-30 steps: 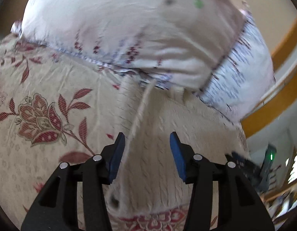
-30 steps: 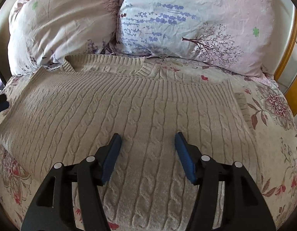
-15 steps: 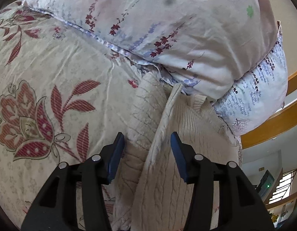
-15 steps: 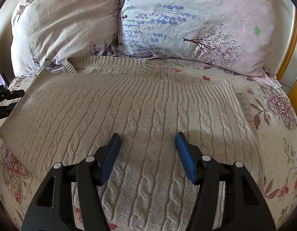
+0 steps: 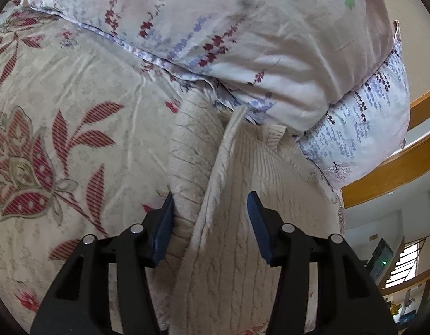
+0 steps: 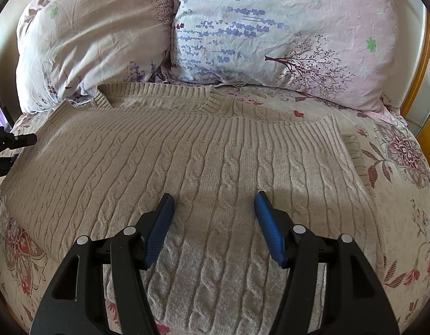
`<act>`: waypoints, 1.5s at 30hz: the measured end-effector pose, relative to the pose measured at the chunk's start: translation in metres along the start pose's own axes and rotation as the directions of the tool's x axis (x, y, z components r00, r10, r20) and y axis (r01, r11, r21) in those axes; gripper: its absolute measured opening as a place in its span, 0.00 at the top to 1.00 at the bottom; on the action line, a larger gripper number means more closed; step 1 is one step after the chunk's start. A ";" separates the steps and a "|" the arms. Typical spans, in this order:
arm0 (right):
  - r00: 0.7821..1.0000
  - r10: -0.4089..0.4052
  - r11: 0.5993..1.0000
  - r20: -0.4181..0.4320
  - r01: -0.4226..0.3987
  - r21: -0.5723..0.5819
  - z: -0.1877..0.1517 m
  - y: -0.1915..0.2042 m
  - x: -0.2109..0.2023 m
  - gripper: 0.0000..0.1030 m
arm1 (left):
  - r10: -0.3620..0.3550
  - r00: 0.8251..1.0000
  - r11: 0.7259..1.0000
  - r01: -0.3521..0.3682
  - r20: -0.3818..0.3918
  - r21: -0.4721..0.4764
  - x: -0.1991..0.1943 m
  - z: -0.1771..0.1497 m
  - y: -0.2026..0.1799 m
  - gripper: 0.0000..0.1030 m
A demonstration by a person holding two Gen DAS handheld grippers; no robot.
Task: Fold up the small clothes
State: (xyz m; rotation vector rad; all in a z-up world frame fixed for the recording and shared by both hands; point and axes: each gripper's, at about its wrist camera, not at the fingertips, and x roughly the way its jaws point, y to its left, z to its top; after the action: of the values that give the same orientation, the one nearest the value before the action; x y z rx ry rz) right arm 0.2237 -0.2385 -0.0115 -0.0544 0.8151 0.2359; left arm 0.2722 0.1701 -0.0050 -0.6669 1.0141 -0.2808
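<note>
beige cable-knit sweater [image 6: 203, 167] lay spread on floral bedspread [image 5: 75, 111], neckline near two pillows [image 6: 270, 42]. left gripper [image 5: 210, 217] sat at sweater's side edge, jaws parted, raised edge of knit between them but pads not pressing. right gripper [image 6: 213, 217] hovered over sweater middle, jaws released, nothing held. step in hand, by my reading: taking side edge for first fold (sleeve fold seemed already tucked). next move likely called for closing left jaws on edge, then carrying it toward middle.
</note>
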 end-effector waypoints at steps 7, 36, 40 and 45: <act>1.000 0.006 1.000 0.001 -0.006 0.002 0.002 0.000 0.000 0.39 | -0.034 0.999 0.999 0.034 -0.021 -0.032 0.008 -0.001 -0.004 0.77; 0.973 0.124 0.920 0.194 -0.186 0.345 -0.017 -0.114 -0.060 0.35 | -0.384 0.922 0.912 0.388 -0.055 0.133 0.043 -0.039 -0.227 0.85; 0.972 0.104 0.884 0.212 -0.188 0.429 -0.032 -0.144 -0.065 0.35 | -0.345 0.913 0.911 0.382 -0.220 0.154 0.108 -0.074 -0.266 0.81; 0.969 0.114 0.842 0.219 -0.211 0.496 -0.047 -0.171 -0.073 0.35 | -0.406 0.828 0.854 0.494 -0.387 0.161 0.128 -0.103 -0.282 0.75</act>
State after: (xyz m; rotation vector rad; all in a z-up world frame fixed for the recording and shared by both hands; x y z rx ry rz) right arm 0.1813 -0.4245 0.0023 0.5425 0.6781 0.1728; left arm 0.2734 -0.1519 0.0487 -0.6291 1.1123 -0.9638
